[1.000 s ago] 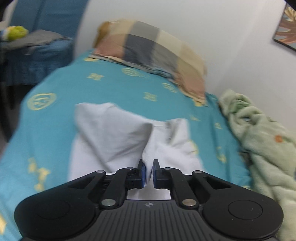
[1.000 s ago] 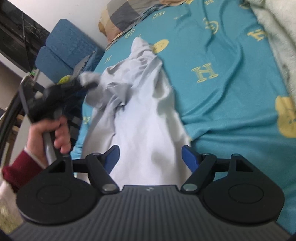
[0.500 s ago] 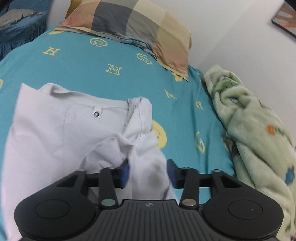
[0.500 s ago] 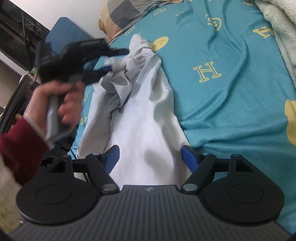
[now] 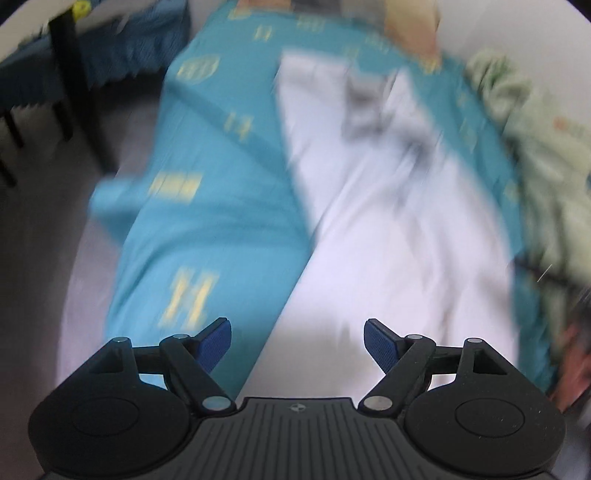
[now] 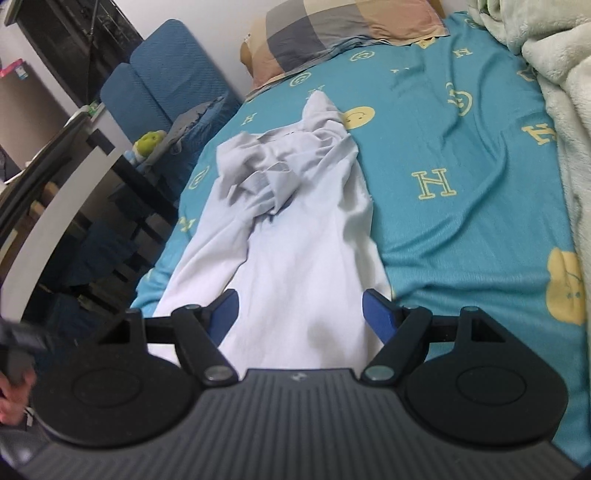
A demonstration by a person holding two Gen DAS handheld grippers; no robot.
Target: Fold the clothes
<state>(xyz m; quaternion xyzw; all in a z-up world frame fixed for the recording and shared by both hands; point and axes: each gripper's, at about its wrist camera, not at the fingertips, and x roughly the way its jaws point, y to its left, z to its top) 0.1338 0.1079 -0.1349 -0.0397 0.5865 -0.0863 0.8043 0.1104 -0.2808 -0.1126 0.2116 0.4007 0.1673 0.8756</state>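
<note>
A long, pale white cotton shirt (image 6: 299,258) is laid on a bed with a teal sheet printed with yellow letters and smiley faces (image 6: 461,221). The shirt is stretched from the near edge of the bed toward 12 o'clock. Its far end, at about 11 o'clock, is bunched up, with a sleeve and a collar piled on top. The near part is flat and smooth.

The right gripper (image 6: 299,310) is held wide open just over the near hem, and nothing is gripped. The left gripper (image 5: 297,339) is wide open too and empty, over the shirt's left edge; that view is blurred.

The cloth is judged to be light, soft and floppy. It will sag and slide when lifted, and it is not easily broken. A thin edge, such as the hem corner or the sleeve end, is thought best to be pinched, so only one layer is taken.

A checked pillow (image 6: 332,33) is seen at 12 o'clock, and a fluffy pale green blanket (image 6: 554,74) at 2 o'clock.
</note>
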